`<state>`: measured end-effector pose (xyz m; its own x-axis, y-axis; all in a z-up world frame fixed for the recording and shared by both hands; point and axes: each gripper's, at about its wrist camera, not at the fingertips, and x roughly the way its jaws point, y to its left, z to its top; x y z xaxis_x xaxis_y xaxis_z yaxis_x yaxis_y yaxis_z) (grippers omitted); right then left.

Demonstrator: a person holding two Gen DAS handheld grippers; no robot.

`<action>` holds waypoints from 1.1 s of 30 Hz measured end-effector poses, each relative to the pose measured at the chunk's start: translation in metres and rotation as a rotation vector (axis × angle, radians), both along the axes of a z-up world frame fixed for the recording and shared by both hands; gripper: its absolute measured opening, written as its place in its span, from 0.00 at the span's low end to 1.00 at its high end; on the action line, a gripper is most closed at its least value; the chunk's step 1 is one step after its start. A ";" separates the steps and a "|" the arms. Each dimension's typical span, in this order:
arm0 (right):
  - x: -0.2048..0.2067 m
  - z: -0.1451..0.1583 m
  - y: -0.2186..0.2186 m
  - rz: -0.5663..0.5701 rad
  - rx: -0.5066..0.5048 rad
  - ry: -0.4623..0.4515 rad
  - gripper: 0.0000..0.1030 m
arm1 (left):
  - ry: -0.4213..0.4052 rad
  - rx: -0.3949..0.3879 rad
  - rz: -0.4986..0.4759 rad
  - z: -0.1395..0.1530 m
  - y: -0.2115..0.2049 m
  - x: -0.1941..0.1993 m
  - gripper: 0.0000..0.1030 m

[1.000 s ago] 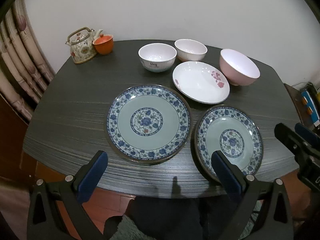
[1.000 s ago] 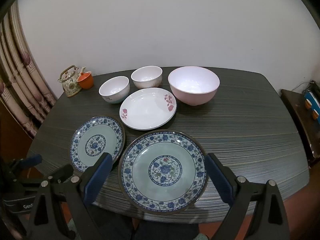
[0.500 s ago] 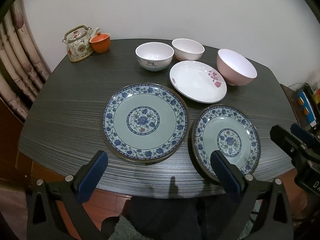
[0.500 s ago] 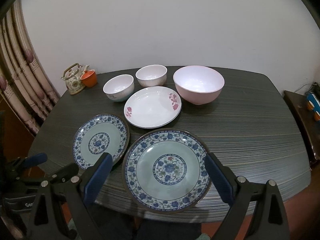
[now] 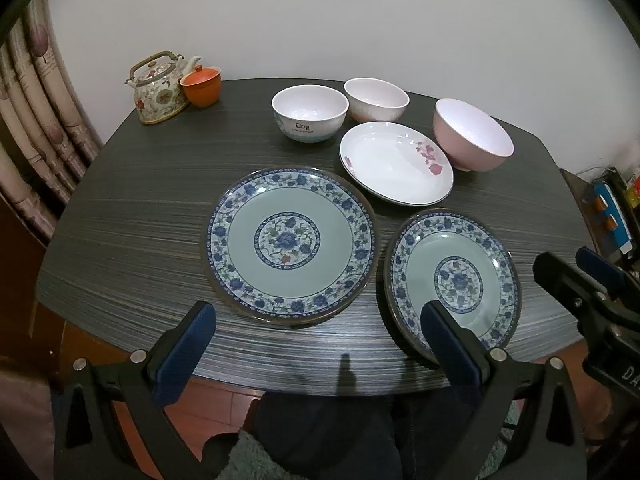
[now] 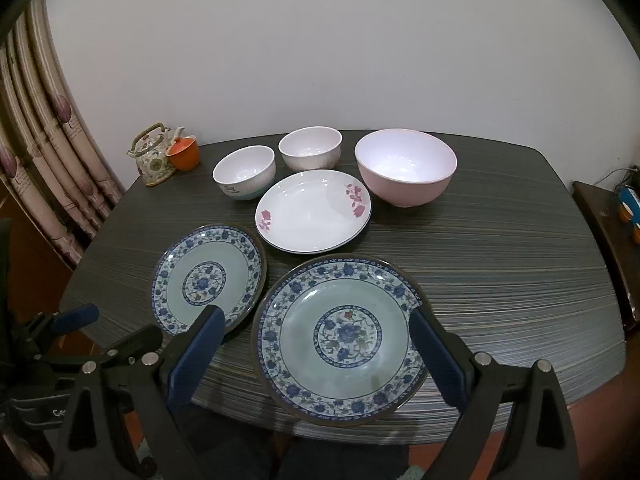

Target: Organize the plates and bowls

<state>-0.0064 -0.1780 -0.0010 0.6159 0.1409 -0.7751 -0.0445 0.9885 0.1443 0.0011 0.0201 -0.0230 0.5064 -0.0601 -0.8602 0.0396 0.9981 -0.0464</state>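
Dark wood-grain table, filling the middle of both views, with a white wall behind. Striped curtain down the left edge of the frame.

Left gripper: lower edge of the left wrist view, jaws spread wide, nothing between the blue pads, held above the near table edge. Also visible at lower left of the right wrist view, clear of the plates. Right gripper: lower edge of the right wrist view, jaws likewise wide apart and empty, framing the near plate from above; contact with it not discernible.

Left blue plate: blue floral rim, pale green centre, flat on the table at frame centre in the left wrist view. Right blue plate: same pattern, just beside the first, at lower right in that view, close to the near table edge. White plate: pink flower prints, directly behind the two blue plates, near both; whether rims touch cannot be told.

Pink bowl: upright, just right of the white plate. "Dog" bowl: white with a blue base, upright, upper centre, behind and left of the white plate. White bowl: upright, just behind, between the "Dog" bowl and the pink bowl.

Floral teapot: upper left, at the far table corner. Orange cup: lidded, touching or just beside the teapot's spout side.
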 end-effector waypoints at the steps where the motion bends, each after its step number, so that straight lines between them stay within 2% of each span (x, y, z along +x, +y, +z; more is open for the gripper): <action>1: 0.000 0.000 0.000 0.000 -0.001 0.000 0.93 | 0.000 0.007 0.003 0.000 0.000 0.000 0.98; 33: 0.001 0.000 0.005 0.016 0.000 0.002 0.93 | 0.015 0.030 0.022 -0.002 0.000 0.004 0.98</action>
